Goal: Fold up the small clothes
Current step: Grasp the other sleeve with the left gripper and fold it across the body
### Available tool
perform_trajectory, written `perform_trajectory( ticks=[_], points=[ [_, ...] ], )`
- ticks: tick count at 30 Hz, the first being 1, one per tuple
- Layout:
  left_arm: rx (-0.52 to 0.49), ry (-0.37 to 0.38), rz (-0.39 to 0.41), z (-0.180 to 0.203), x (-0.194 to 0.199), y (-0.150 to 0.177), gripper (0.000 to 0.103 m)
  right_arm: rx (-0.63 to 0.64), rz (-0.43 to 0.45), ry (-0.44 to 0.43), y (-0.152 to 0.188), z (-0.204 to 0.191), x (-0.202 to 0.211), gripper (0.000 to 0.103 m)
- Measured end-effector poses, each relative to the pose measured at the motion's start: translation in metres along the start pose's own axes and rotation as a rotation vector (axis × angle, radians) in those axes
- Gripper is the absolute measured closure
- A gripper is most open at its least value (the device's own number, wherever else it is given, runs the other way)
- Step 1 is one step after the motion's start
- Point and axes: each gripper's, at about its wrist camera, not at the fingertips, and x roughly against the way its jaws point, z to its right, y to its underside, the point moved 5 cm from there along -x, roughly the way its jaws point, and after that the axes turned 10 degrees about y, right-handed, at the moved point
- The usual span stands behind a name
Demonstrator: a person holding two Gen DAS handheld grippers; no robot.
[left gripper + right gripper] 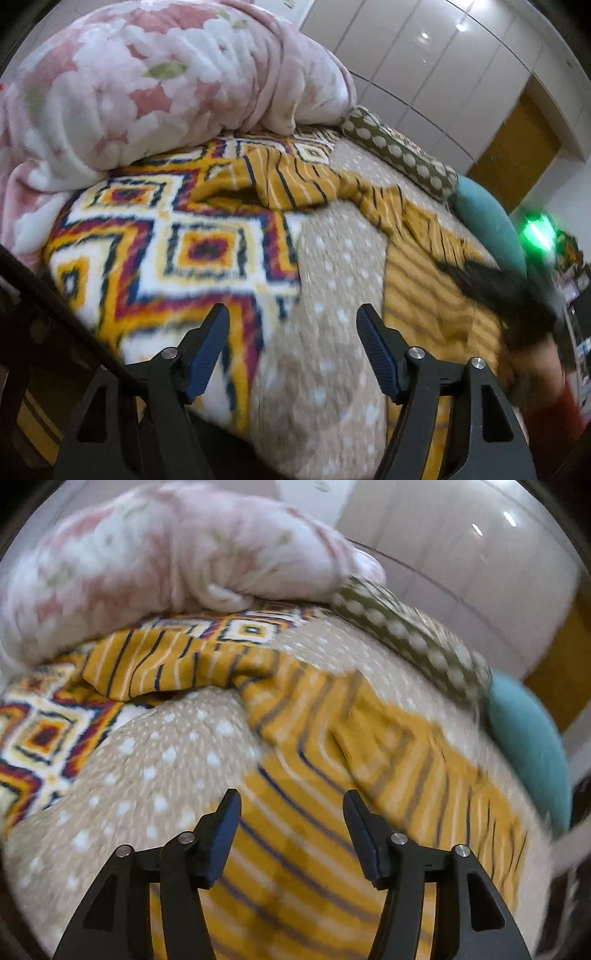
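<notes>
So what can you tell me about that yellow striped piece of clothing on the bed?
The yellow striped garment looks like thin, soft cloth, mustard yellow with fine white and dark navy stripes. It lies unfolded and rumpled across the beige dotted bedspread, one end reaching onto the diamond-patterned blanket below the pink floral quilt. What kind of garment it is cannot be told. The right gripper hovers open over its near part; neither gripper holds it.

both wrist views angled down, sharing striped garment (pixel 295 184)
</notes>
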Motion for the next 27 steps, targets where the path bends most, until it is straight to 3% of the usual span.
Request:
perform_trajectory(
  ticks=[5,11,14,16,17,23,27],
  points=[
    [0.095,-0.020,-0.010,-0.035,-0.045,-0.044,0.031,-0.200,-0.025,-0.055,0.054,0.059,0.038,0.038],
    [0.337,0.137,-0.071,-0.076,-0.109,-0.078,0.031,-0.334,-0.028,-0.032,0.112,0.110,0.076,0.035],
    [0.412,0.113,-0.039,-0.093,-0.127,-0.096,0.039,-0.383,-0.035,0.005,0.137,0.129,0.088,0.035],
    [0.388,0.024,-0.022,-0.099,-0.128,-0.111,0.086,-0.424,-0.044,0.028,0.152,0.142,0.094,0.035],
    [0.346,-0.025,-0.026,-0.098,-0.128,-0.121,0.097,-0.450,-0.048,0.041,0.160,0.149,0.097,0.035],
    [0.097,-0.252,0.138,-0.061,-0.078,-0.175,0.098,-0.527,-0.064,0.107,0.194,0.182,0.102,0.035],
    [0.016,-0.271,0.167,-0.029,-0.066,-0.210,0.098,-0.574,-0.063,0.098,0.205,0.191,0.102,0.035]
  ],
)
